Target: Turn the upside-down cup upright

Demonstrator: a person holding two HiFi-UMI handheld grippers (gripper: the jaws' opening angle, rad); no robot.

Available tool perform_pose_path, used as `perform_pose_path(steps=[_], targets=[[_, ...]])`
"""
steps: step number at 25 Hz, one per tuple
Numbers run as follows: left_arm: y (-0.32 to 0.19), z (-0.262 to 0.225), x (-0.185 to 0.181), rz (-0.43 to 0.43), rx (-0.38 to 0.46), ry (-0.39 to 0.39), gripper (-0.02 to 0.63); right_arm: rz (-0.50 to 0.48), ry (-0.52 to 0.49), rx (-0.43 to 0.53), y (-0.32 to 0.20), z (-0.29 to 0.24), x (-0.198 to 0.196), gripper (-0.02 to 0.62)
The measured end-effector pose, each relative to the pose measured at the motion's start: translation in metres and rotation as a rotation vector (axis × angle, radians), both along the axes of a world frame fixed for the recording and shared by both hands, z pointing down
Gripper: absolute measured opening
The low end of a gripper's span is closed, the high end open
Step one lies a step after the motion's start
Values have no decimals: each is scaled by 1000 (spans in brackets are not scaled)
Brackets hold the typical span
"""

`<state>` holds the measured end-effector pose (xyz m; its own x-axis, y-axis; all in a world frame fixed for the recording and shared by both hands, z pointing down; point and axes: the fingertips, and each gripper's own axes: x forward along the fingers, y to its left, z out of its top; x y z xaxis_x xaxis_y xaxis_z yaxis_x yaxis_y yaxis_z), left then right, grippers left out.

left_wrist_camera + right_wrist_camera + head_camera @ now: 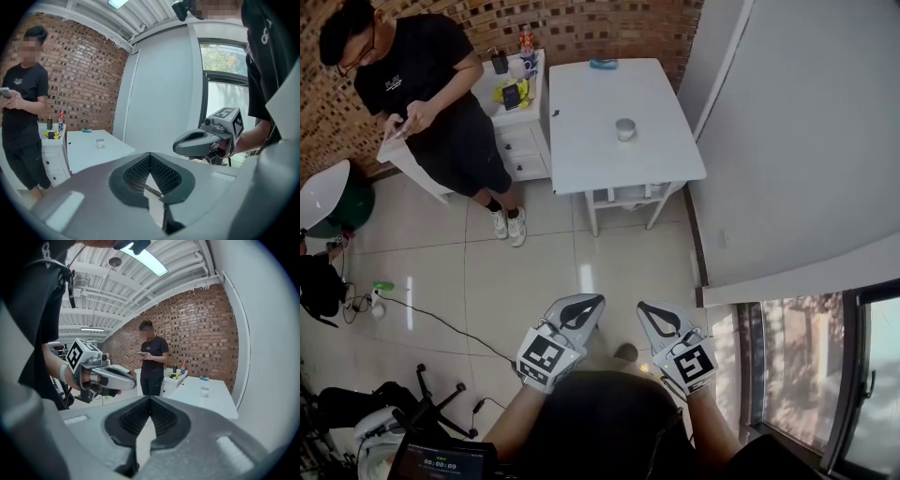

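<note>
Left claw (pixel 586 307) and right claw (pixel 652 314) are hanging near, over the floor (pixel 534 272).
Both are pressing their jaws together on nothing; the cup (pixel 625 129) is sitting on the far desk (pixel 581 112), well apart from them.

The left hand-held gripper (pixel 592 305) and right hand-held gripper (pixel 645 311) hover side by side over the tiled floor (pixel 441 272), well apart from the white table (pixel 581 141) carrying the cup (pixel 625 129), a person (pixel 431 84) standing nearby.

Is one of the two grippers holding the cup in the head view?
No, the cup stands alone on the white table, far from the left gripper and the right gripper.
</note>
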<state>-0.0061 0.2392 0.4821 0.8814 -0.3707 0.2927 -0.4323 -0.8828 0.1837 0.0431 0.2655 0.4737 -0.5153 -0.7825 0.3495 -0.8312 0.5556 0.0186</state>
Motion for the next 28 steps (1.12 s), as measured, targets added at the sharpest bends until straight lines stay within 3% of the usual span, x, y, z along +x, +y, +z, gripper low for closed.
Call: perform_pose_path(steps=[8,21,28], targets=[[57,8,12,52,2,17,15,43,-52,-1,53,1,5,-8],[81,-4,46,79,38,20,15,72,-88,23,73,-10,37,-8],[87,-5,30,73,48,23,15,83,-50,-7,79,-4,22,-8]])
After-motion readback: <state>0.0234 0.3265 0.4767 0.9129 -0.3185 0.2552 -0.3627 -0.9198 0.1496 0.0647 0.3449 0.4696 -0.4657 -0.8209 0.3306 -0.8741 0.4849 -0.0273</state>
